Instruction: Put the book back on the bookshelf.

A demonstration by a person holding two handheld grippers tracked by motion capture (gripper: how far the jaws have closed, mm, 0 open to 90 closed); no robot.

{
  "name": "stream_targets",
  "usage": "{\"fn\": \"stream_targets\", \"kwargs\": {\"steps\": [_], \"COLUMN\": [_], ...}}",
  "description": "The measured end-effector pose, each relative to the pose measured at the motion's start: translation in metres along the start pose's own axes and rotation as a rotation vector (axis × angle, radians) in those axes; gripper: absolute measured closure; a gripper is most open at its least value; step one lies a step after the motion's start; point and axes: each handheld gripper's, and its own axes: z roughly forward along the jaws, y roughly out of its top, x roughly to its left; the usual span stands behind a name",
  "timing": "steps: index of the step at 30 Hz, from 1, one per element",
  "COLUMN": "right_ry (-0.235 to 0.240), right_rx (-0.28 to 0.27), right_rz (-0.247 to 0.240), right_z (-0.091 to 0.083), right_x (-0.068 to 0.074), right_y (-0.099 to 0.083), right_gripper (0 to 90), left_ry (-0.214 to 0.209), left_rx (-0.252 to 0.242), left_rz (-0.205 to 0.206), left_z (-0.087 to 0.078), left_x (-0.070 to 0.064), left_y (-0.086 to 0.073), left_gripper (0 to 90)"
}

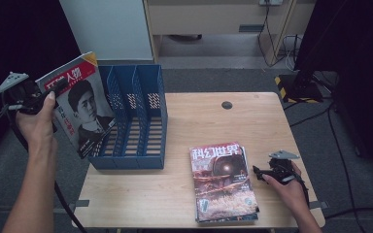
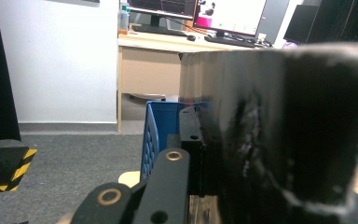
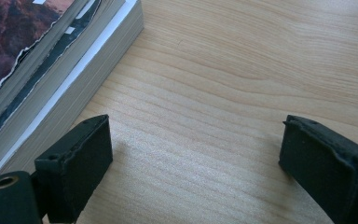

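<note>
Hovering left of the blue rack (image 1: pixel 136 116), clamped magazine (image 1: pixel 80 104).

Office, desks (image 2: pixel 168 44), monitors (image 2: pixel 228 16), cables (image 1: pixel 277 46)

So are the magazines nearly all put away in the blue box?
Not yet. The blue box looks empty. The left tongs hold one magazine up beside it. A stack of magazines waits on the table, with the right tongs open next to it.

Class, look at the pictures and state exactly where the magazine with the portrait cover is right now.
In the high view, the portrait magazine is at the left, held off the table in the left gripper, tilted against the blue file rack's left side.
</note>
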Motion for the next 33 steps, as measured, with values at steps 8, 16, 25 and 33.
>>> {"fn": "stream_targets", "kwargs": {"steps": [8,16,25,33], "right_ry": [0.002,0.002,0.001,0.001], "right_rx": [0.000,-0.001,0.002,0.002], "right_rz": [0.000,-0.006,0.000,0.000], "right_z": [0.000,0.000,-0.001,-0.001], "right_x": [0.000,0.000,0.001,0.001], "right_y": [0.000,0.000,0.000,0.000], "right_gripper": [9.4,9.4,9.4,9.4], "left_ry": [0.009,0.010,-0.002,-0.004], "left_rx": [-0.011,-0.017,-0.026,-0.033], "left_rz": [-0.009,-0.016,-0.017,-0.017], "left_z": [0.005,0.007,0.012,0.014], "left_x": [0.002,0.005,0.004,0.005], "left_y": [-0.004,-0.008,-0.012,-0.014], "left_gripper": [86.3,86.3,86.3,86.3]}}
